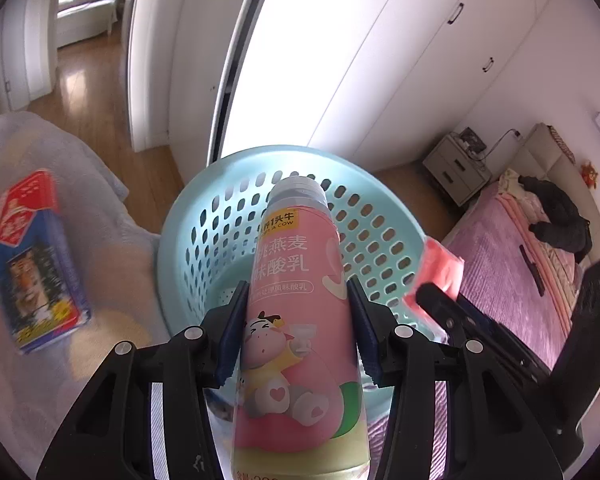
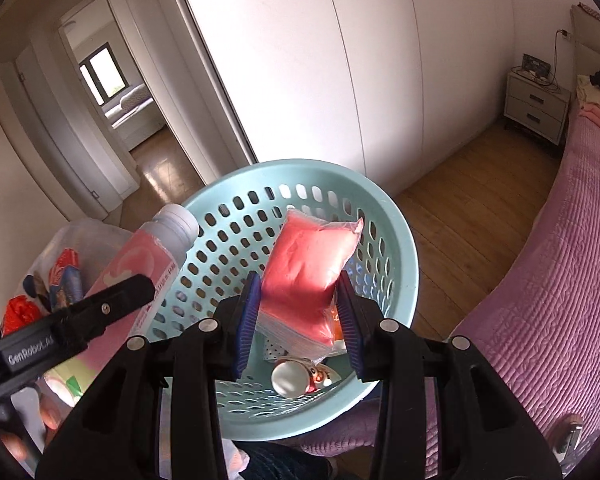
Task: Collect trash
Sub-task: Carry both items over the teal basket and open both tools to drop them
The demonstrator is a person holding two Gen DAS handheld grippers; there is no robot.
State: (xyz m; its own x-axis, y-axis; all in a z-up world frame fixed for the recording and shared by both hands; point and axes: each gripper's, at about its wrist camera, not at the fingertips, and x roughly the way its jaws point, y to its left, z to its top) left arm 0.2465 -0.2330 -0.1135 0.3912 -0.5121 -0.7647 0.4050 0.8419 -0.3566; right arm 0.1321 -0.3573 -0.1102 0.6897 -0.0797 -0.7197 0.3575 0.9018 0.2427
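My left gripper (image 1: 296, 300) is shut on a pink yogurt bottle (image 1: 296, 320) with a grey cap, held over the near rim of a light blue perforated basket (image 1: 220, 216). My right gripper (image 2: 298, 300) is shut on a red plastic packet (image 2: 308, 276), held above the same basket (image 2: 396, 240). The bottle also shows at the left of the right wrist view (image 2: 148, 264). The packet shows at the right of the left wrist view (image 1: 440, 272). A shiny can and wrappers (image 2: 296, 376) lie in the basket's bottom.
A red and blue carton (image 1: 32, 260) lies on a white cushioned seat at left. A pink bedspread (image 2: 560, 300) is at right, with a nightstand (image 2: 536, 108) beyond. White wardrobe doors stand behind the basket. More wrappers (image 2: 60, 284) sit in a clear bag at left.
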